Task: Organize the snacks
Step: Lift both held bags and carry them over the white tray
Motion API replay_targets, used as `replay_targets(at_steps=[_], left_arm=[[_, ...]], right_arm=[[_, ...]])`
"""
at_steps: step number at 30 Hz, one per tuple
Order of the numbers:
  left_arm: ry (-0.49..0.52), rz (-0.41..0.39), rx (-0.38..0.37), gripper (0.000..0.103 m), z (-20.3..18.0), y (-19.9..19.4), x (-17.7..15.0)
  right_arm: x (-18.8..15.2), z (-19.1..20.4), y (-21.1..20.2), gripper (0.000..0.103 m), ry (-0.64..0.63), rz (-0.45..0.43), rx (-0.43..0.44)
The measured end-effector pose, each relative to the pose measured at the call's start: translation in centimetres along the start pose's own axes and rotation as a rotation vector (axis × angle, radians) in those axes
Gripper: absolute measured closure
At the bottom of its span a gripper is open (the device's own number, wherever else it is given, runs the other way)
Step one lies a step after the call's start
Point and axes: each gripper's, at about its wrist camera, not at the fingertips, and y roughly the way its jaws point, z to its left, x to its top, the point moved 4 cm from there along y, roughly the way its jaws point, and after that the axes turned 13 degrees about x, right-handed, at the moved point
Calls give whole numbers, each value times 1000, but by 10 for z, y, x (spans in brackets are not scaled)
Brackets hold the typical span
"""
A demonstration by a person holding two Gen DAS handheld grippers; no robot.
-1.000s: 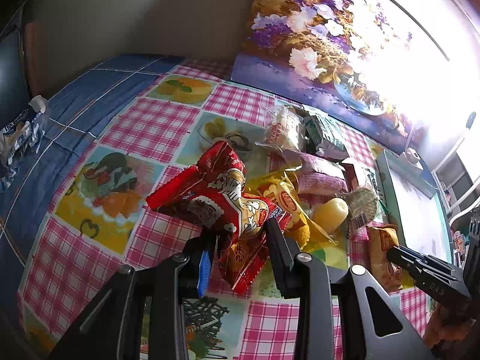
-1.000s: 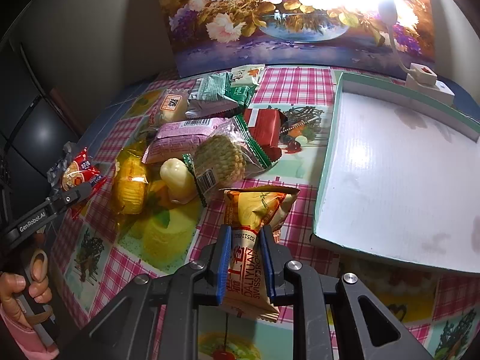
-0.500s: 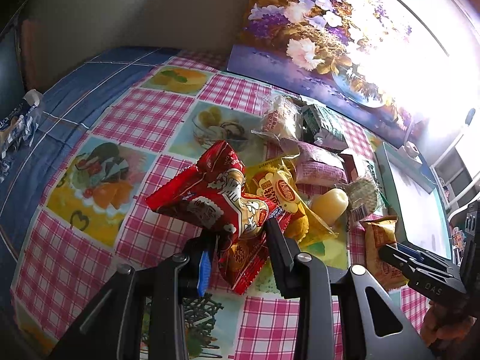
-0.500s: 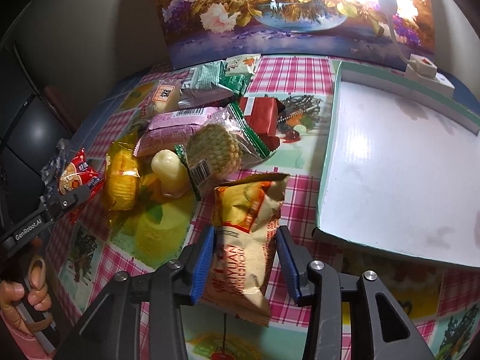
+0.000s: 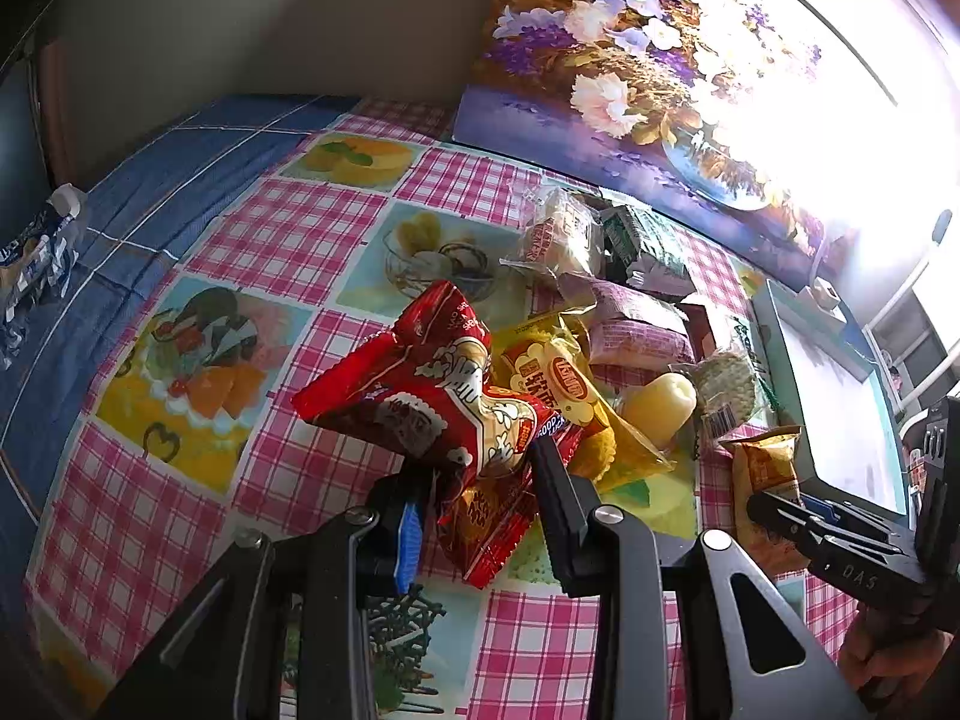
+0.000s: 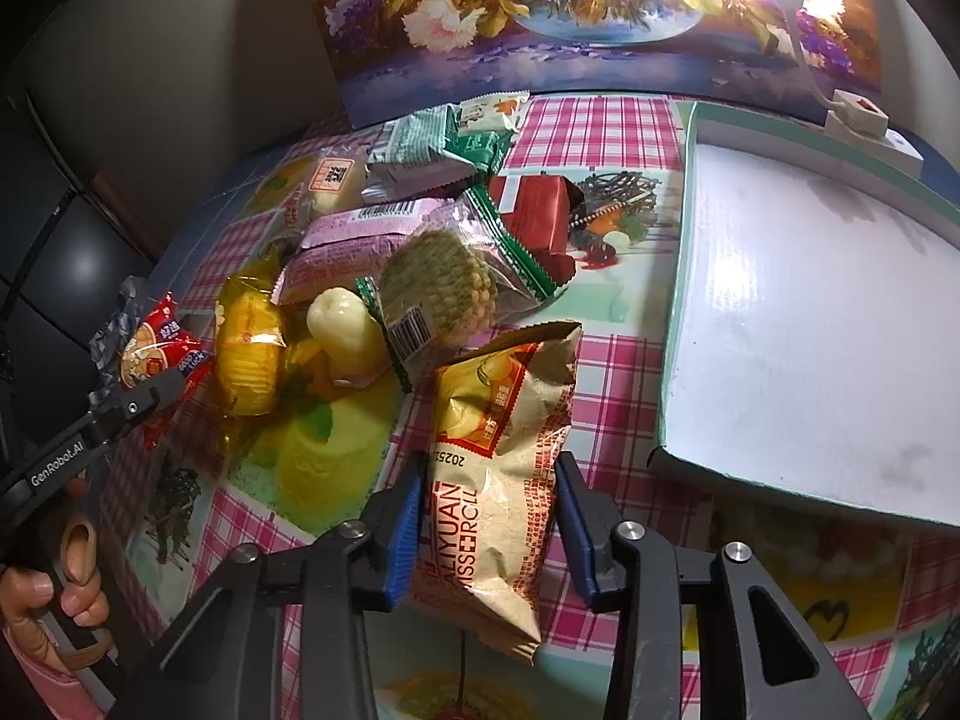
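The glossy red crinkled snack packet (image 5: 444,402) carries white cartoon print; the tan-and-orange Swiss roll bag (image 6: 504,480) has red lettering. The plastic tablecloth (image 5: 282,240) is pink-and-white gingham with fruit-picture squares — blue plaid along its edge. Ahead sit a clear yellow cake wrapper (image 6: 246,354), a lilac pouch (image 6: 348,246) and a white shallow box (image 6: 810,324), mint-green rimmed.

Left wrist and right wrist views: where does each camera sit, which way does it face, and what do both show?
Left wrist: on the left gripper, facing along its fingers over the red snack packet it holds toward the snack pile; the right gripper shows at lower right.
Right wrist: on the right gripper, open around the Swiss roll packet, white tray on the right.
Shared: yellow cake packet, both grippers.
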Motion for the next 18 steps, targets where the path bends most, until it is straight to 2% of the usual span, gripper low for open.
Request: replay_targets(at_steps=[6, 10, 14, 18], left_arm=[[21, -8, 3, 68, -7, -9, 3], [57, -32, -9, 68, -23, -20, 12], [114, -36, -58, 68, -57, -25, 27], [209, -40, -121, 68, -107, -28, 38]], right_arm=[[2, 3, -15, 65, -1, -32, 25], [10, -1, -35, 65, 11, -92, 34], [19, -15, -56, 65, 37, -148, 12], [30, -41, -79, 65, 73, -207, -54]])
